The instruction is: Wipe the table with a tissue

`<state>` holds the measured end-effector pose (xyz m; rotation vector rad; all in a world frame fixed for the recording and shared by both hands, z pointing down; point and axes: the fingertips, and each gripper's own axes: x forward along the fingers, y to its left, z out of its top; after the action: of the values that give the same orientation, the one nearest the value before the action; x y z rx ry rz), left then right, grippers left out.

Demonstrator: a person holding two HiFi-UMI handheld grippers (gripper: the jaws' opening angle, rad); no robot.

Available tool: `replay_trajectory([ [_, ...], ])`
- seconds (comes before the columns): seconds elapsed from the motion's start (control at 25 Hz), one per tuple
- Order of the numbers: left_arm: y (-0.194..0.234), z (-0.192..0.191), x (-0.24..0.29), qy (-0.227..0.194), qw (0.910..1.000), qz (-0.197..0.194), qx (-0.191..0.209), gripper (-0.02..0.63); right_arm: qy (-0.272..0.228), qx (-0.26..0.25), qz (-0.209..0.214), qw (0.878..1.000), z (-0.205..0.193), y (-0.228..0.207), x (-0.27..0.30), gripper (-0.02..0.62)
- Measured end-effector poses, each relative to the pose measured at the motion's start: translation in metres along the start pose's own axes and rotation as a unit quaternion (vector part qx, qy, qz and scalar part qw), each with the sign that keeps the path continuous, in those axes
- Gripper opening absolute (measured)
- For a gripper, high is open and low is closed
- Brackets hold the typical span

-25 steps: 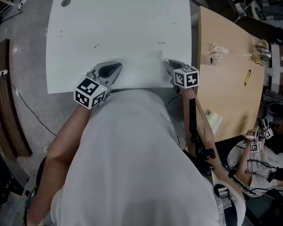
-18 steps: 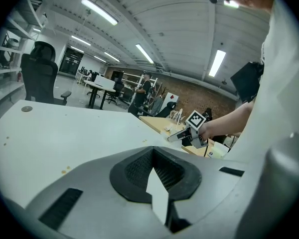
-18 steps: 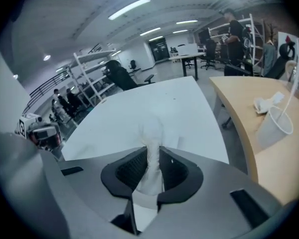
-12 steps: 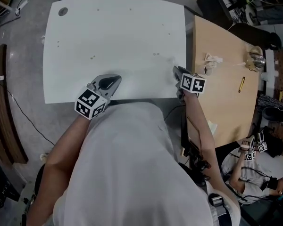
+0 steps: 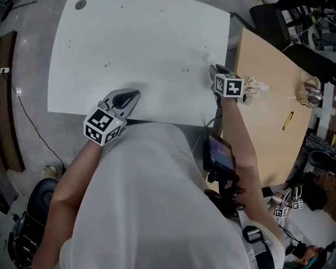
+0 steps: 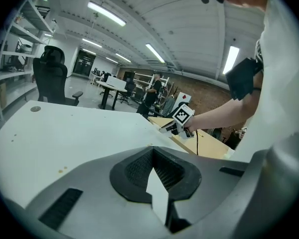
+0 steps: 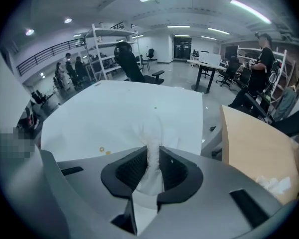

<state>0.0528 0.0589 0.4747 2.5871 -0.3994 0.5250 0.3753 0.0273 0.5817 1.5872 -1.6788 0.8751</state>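
Two hand-held grippers, one tissue in use, and two surfaces side by side: a white rectangular surface (image 5: 140, 38) and a tan wooden surface (image 5: 263, 133) at its right edge. The crumpled white paper tissue (image 7: 150, 131) is twisted into a narrow strip where it is pinched (it fans out beyond the tips onto the white surface, close to the right edge). The right hand-held gripper (image 7: 152, 151) is clamped on it, tilted steeply down at the end of an outstretched arm. The left hand-held gripper (image 6: 153, 151) sits low at the near edge, tips together with nothing between them, aimed towards the far edge. A few brown specks (image 5: 107, 65) dot the white surface.
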Motion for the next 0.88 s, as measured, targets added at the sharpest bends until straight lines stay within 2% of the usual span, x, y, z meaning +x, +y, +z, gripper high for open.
replay_trajectory([
  [0.12,0.005,0.002,-0.006,-0.006,0.9997,0.021,0.005,0.005,0.013,-0.027,-0.011,0.999,0.023,-0.016,0.021,0.076],
  [0.28,0.011,-0.001,-0.013,-0.006,0.9987,0.050,-0.008,0.006,0.030,-0.039,0.011,0.999,0.045,-0.022,0.043,0.075],
  [0.4,0.016,-0.003,-0.017,-0.007,0.9976,0.066,-0.019,0.006,0.051,-0.064,0.008,0.997,0.056,-0.030,0.052,0.075],
  [0.64,0.020,-0.008,-0.020,-0.003,0.9966,0.075,-0.032,0.005,0.108,-0.113,0.010,0.988,0.048,-0.032,0.066,0.075],
  [0.88,0.027,-0.006,-0.023,-0.004,0.9964,0.077,-0.035,0.006,0.131,-0.136,0.012,0.982,0.051,-0.018,0.072,0.072],
])
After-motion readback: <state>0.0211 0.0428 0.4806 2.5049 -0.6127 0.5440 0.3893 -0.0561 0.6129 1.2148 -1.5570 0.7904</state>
